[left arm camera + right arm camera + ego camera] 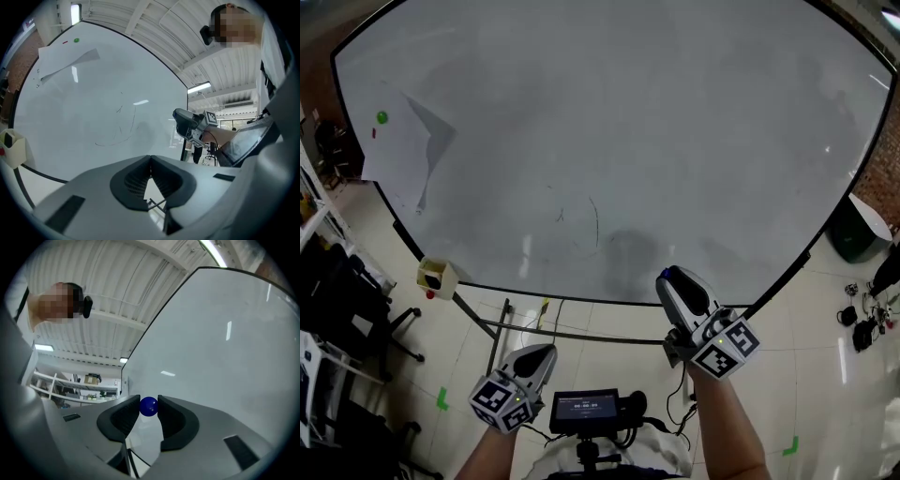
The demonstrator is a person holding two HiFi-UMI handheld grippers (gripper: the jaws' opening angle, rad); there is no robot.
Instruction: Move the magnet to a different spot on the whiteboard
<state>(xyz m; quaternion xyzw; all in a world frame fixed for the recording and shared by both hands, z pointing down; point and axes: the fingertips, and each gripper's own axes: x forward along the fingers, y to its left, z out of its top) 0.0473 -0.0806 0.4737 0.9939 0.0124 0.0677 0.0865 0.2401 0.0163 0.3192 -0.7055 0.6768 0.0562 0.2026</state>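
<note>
Most of the scene is a large whiteboard (pixel 628 141) that stands on a pale tiled floor, with faint pen marks (pixel 581 220) near its middle. At its far left, a green magnet (pixel 382 117) holds a paper sheet (pixel 398 145). The right gripper (pixel 671 279) is at the near edge of the board, and its jaws are clamped on a blue ball magnet (pixel 149 406). I cannot tell if this magnet touches the board. The left gripper (pixel 546 350) is lower, off the board, with its jaws pressed together and nothing between them.
</note>
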